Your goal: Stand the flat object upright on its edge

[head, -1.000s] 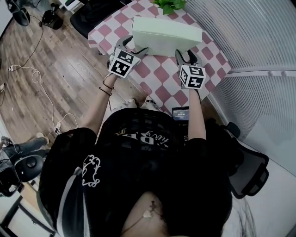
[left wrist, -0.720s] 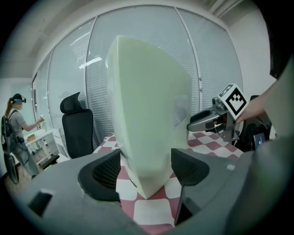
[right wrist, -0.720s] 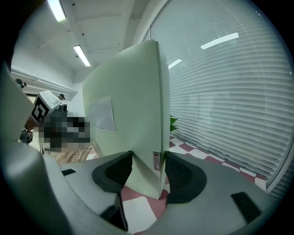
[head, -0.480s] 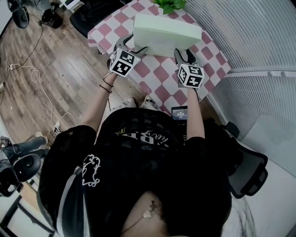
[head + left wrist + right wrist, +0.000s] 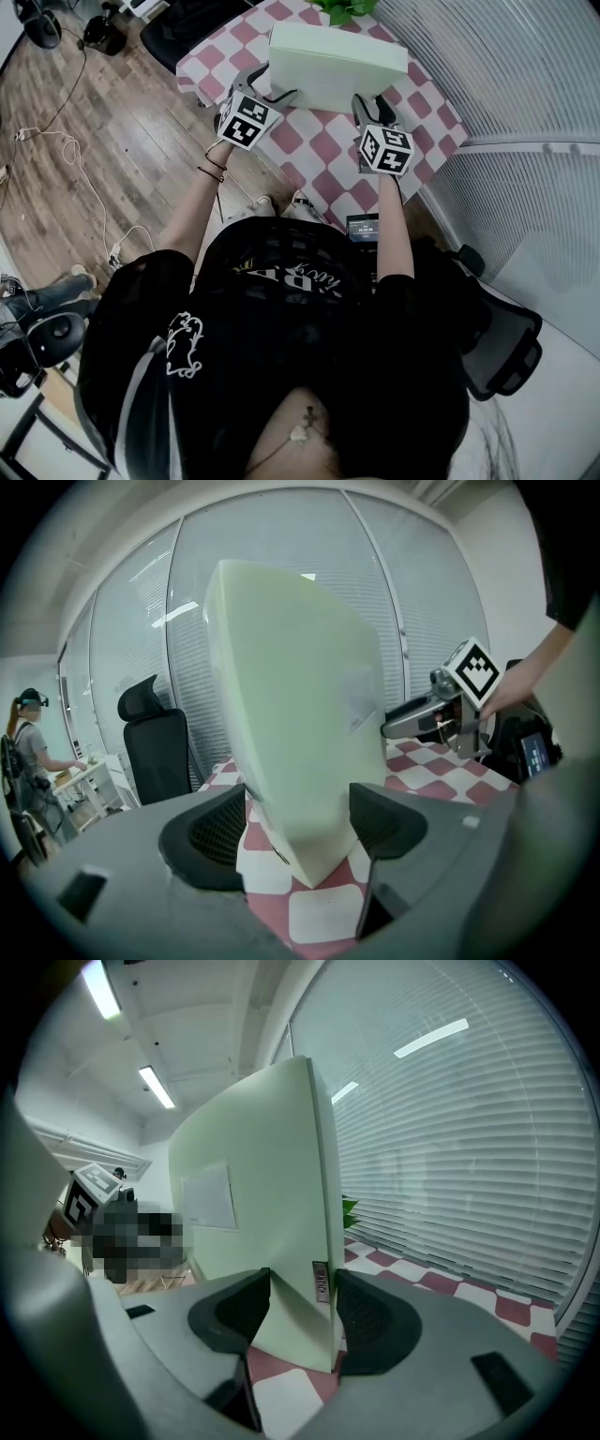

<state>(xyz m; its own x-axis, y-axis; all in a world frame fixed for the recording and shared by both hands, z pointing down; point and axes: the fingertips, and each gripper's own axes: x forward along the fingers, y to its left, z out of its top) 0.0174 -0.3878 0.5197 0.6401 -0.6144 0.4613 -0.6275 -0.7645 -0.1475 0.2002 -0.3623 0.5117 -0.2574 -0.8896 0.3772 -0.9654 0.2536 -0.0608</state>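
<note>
I'm pinching the pale box [image 5: 333, 61] between wide jaws, left claw [image 5: 270, 89] and right claw [image 5: 373, 105] at opposite ends, its long edge resting along the desk [image 5: 319, 150].

Checkered table [image 5: 319, 155], plant [image 5: 343, 9], chair [image 5: 506, 349]

small label [image 5: 321, 1283] on pale box [image 5: 262, 1185] edge, print unreadable

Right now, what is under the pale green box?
Under the pale green box, which stands on its long edge, is the pink-and-white checked tablecloth. The strip right beneath that edge is covered, so anything there cannot be seen.
</note>
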